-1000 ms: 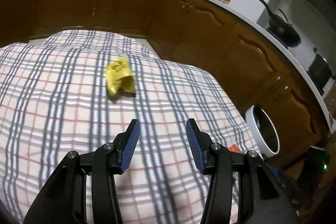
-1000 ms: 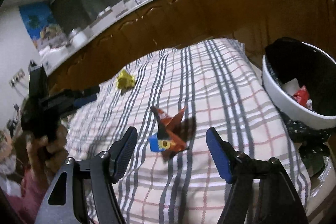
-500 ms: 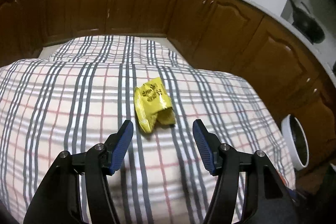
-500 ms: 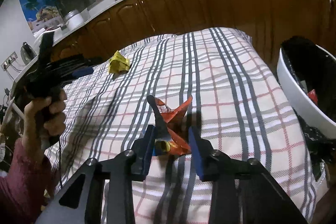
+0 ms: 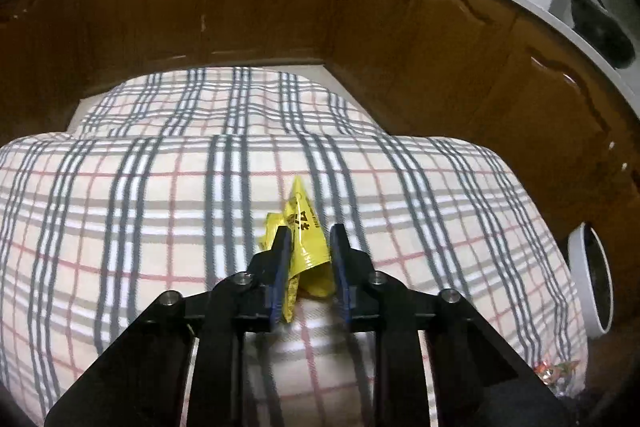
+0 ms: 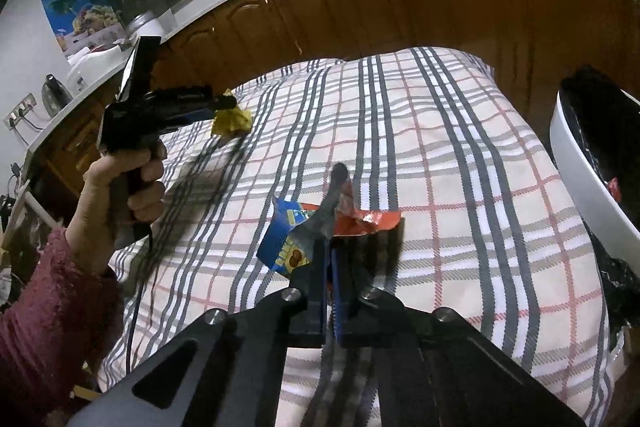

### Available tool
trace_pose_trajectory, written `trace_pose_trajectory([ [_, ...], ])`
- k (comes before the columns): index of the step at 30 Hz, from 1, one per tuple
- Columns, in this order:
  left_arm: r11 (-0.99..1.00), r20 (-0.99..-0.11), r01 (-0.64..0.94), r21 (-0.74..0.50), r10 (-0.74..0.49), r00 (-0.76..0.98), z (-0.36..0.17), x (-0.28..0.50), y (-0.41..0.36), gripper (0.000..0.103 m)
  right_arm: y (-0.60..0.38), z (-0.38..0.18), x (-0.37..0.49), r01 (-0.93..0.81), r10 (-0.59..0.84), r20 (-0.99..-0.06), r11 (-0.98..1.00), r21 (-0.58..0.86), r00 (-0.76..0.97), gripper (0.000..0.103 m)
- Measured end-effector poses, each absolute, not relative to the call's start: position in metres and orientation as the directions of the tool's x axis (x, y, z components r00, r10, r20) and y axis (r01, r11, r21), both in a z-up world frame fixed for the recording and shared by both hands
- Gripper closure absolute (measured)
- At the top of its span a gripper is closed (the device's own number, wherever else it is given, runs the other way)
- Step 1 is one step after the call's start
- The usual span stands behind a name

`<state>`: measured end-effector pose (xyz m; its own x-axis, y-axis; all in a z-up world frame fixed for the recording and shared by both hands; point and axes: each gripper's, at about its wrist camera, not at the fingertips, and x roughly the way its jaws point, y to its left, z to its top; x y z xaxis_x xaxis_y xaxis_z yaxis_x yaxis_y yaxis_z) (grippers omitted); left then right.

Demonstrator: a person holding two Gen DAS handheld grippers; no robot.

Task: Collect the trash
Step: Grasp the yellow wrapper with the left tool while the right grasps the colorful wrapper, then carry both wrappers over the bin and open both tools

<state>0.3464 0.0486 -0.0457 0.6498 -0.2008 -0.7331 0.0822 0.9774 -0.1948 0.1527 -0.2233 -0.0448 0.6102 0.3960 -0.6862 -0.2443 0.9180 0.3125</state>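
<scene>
- Your left tool [image 5: 308, 247] has just been closing and now clenches the yellow wrapper [image 5: 306, 239] between its pads. The wrapper's long axis runs along the fingers, its pointed tip aimed at 12 o'clock, away from you.
- That wrapper sits near the middle of the plaid-covered surface [image 5: 120, 227]; whether it is lifted clear of the cloth you cannot tell.
- Your right tool [image 6: 326, 259] has just been closing and is clamped tight on the red-and-blue wrapper [image 6: 352, 221], which spreads crosswise, blue end at 9 o'clock, red end at 3 o'clock.
- In the right wrist view your left hand [image 6: 120, 195] grips its handle at 9 o'clock, tool tilted down toward the cloth.
- The white bin [image 6: 580, 163] stands at 3 o'clock, off the surface's edge.
</scene>
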Motion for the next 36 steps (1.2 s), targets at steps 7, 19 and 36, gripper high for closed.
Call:
trace_pose_trajectory([
  [7, 0.966, -0.711, 0.133, -0.221, -0.253, 0.656, -0.034, 0.318, 0.037, 0.089, -0.23, -0.035, 0.147, -0.245, 0.399, -0.667, 0.916, 0.317, 0.629, 0.102],
  [19, 0.902, -0.644, 0.295, -0.316, -0.432, 0.631, -0.003, 0.241, -0.015, 0.089, -0.268, -0.019, 0.126, -0.193, 0.363, -0.636, 0.927, 0.322, 0.681, 0.102],
  [36, 0.827, -0.624, 0.457, -0.327, -0.552, 0.553, 0.013, 0.2, -0.101, 0.089, -0.335, 0.003, 0.095, -0.084, 0.274, -0.594, 0.941, 0.327, 0.757, 0.102],
])
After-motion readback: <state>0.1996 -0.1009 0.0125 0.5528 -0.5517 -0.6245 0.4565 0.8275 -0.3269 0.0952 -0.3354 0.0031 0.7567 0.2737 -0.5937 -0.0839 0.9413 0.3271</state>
